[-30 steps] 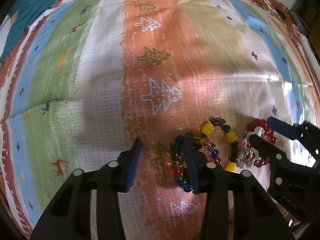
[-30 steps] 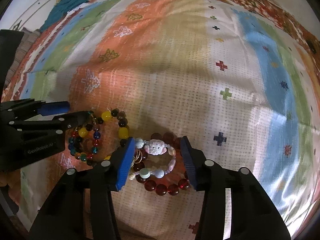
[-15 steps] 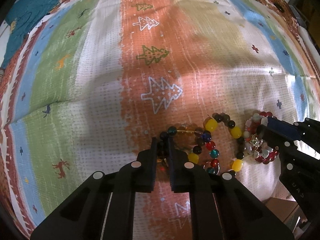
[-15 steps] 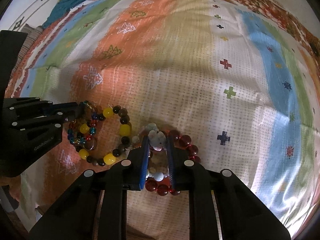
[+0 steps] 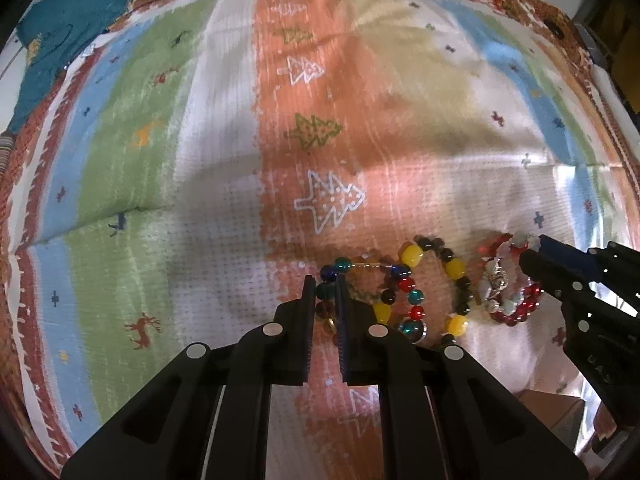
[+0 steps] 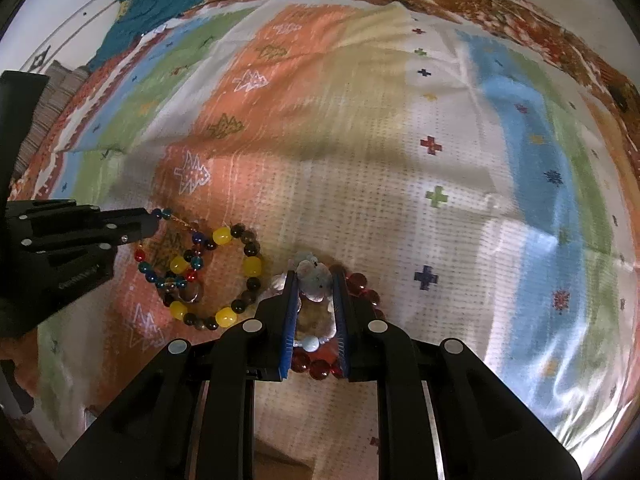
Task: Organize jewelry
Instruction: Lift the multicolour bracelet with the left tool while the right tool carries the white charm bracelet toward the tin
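The left gripper (image 5: 325,286) is closed on the dark beads of the multicolour bracelet (image 5: 400,294), and the right gripper (image 6: 314,280) is closed on the pale charm bracelet (image 6: 314,276). Both lie near the front edge of the striped cloth (image 5: 320,120), with the yellow-and-black bracelet (image 5: 448,268) between them. A teal garment (image 5: 68,36) lies at the far left corner.

The left claw (image 5: 325,286) hides part of the multicoloured bead bracelet (image 5: 404,286); the right claw (image 6: 314,280) covers the red bead bracelet's (image 6: 366,292) near side.
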A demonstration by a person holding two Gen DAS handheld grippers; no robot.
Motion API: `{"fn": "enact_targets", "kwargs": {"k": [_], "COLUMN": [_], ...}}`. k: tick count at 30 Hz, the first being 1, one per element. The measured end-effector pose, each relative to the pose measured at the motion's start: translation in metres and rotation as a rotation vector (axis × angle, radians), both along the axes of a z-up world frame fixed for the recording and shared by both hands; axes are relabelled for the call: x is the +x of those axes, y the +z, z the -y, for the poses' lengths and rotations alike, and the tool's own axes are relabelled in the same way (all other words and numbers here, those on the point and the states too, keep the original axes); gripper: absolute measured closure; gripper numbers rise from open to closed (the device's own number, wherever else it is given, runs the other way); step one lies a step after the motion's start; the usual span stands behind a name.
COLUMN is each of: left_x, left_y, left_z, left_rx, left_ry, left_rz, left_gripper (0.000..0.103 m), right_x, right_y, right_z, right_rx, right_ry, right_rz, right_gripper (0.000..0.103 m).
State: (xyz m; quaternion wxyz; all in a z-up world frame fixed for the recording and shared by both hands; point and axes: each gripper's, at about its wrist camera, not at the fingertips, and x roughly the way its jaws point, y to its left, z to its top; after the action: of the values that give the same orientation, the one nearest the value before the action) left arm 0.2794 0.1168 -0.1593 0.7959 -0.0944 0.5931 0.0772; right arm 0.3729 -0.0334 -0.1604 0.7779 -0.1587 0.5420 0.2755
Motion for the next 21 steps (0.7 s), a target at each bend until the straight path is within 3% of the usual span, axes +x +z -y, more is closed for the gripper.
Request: {"fn": "enact_targets", "kwargs": {"k": [21], "left_x": [-0.021], "left_y": [0.055], "left_z": [0.037], "left_rx": [0.011], "left_ry": [-0.059], "left_rz": [0.114], "left_gripper": [0.094], "right_x": [-0.018], "right_y": [0.046], "right_z": [0.031], "right_rx": [0.054], "right_ry": [-0.045], "right_rz": [0.077], "right_gripper": [0.085]}}
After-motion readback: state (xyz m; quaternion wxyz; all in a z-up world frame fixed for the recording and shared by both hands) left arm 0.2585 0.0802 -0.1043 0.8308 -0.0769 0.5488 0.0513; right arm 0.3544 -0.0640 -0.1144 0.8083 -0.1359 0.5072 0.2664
